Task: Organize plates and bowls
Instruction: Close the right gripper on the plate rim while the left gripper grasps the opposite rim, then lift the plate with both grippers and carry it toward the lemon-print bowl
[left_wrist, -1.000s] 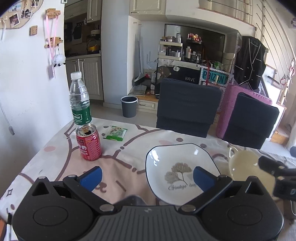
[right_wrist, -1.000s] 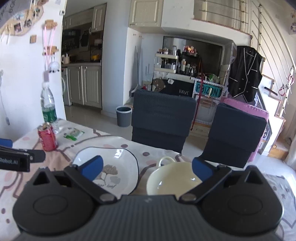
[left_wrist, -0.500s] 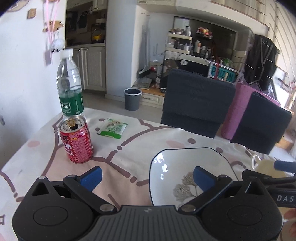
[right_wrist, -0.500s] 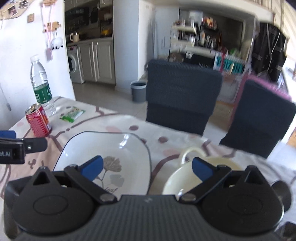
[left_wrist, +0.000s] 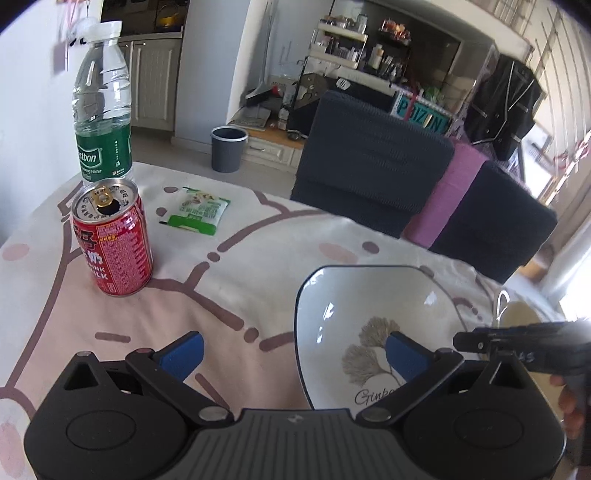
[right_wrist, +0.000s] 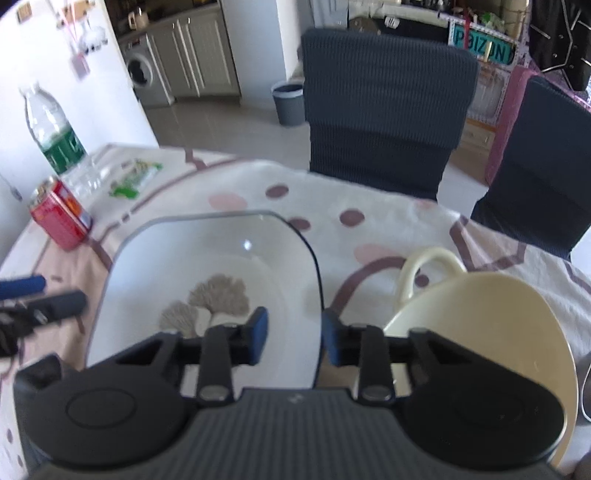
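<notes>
A white square plate (left_wrist: 354, 314) (right_wrist: 207, 266) with a dark rim and a ginkgo leaf print lies on the tablecloth. A cream bowl (right_wrist: 480, 332) with a loop handle sits just right of it; its edge shows in the left wrist view (left_wrist: 517, 314). My left gripper (left_wrist: 293, 354) is open, its jaws straddling the plate's left rim. My right gripper (right_wrist: 291, 334) has its jaws narrowed around the plate's right rim, one pad inside, one outside; a gap still shows. The right gripper also shows in the left wrist view (left_wrist: 524, 343).
A red drink can (left_wrist: 112, 240) and a water bottle (left_wrist: 103, 107) stand at the table's left. A green snack packet (left_wrist: 197, 214) lies behind them. Two dark chairs (left_wrist: 373, 162) stand at the far table edge. A grey bin (left_wrist: 229, 147) is on the floor.
Both grippers moved forward and down onto the plate. The right gripper's jaws went from wide open to nearly closed about the plate's right rim. The left jaws stayed open.
</notes>
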